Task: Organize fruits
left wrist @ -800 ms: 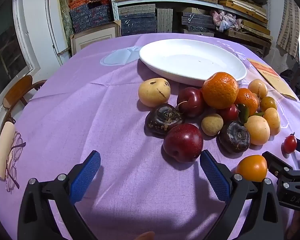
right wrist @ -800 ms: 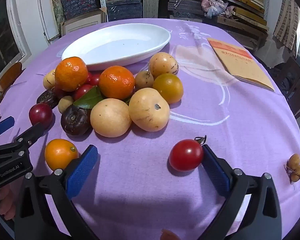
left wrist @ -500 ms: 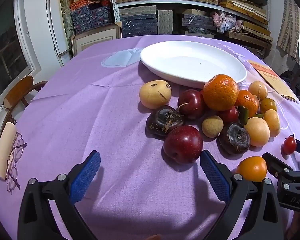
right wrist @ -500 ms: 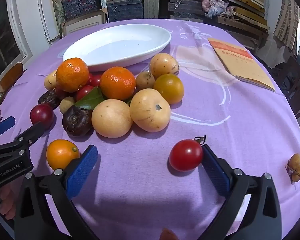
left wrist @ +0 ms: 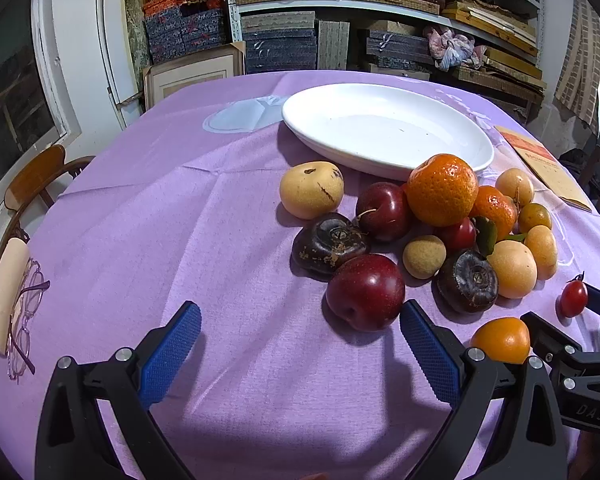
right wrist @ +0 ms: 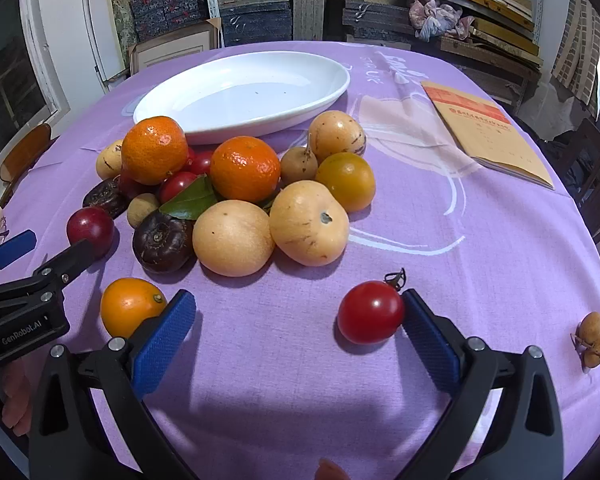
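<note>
A heap of mixed fruit lies on the purple cloth in front of an empty white oval plate [left wrist: 384,128] [right wrist: 244,92]. My left gripper [left wrist: 300,338] is open; a dark red plum [left wrist: 365,292] rests just ahead of its right finger, not gripped. My right gripper [right wrist: 298,328] is open too, and a red cherry tomato [right wrist: 370,312] sits against the inside of its right pad [right wrist: 430,342]. A small orange fruit [right wrist: 130,306] [left wrist: 502,340] lies beside the right gripper's left finger. Tangerines [right wrist: 244,168], yellow round fruits [right wrist: 308,228] and dark brown fruits [left wrist: 328,242] fill the heap.
A tan booklet [right wrist: 488,132] lies on the right of the table, and a small longan sprig [right wrist: 592,338] near the right edge. Glasses on a beige case [left wrist: 18,312] sit at the left edge beside a wooden chair [left wrist: 36,184]. Shelves of boxes stand behind.
Both grippers have eased slightly back, so the fruit sits a little farther up in the views. Both stay open and no fruit has moved.
</note>
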`<state>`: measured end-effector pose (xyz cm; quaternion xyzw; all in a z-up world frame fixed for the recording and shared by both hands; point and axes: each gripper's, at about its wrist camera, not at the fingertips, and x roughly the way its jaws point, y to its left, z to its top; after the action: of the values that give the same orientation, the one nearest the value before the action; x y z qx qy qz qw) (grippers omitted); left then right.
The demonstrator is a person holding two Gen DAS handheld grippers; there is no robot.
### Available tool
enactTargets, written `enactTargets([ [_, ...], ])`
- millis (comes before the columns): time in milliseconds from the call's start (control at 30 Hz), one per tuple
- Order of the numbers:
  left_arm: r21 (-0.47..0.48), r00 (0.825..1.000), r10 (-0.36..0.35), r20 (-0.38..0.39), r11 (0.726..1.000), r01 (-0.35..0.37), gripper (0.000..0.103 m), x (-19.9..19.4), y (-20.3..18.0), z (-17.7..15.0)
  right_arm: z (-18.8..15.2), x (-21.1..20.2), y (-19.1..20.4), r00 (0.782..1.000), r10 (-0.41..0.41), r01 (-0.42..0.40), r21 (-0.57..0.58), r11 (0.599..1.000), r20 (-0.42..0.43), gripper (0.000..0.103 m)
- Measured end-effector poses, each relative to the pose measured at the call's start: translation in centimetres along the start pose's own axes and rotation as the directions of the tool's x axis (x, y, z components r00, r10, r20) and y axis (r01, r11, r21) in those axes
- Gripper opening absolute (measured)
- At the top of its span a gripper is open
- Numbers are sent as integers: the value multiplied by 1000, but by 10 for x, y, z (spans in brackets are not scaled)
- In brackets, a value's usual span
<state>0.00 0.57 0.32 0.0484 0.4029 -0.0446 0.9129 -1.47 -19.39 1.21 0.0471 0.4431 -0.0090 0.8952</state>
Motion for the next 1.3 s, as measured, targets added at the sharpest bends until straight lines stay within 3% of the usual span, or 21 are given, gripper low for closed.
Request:
enactTargets([
  [1300,14,997,13,-74,1000,-12,100,19,1,-4,-2,10,-2,999,-18,18,-9,1000,-31,99],
])
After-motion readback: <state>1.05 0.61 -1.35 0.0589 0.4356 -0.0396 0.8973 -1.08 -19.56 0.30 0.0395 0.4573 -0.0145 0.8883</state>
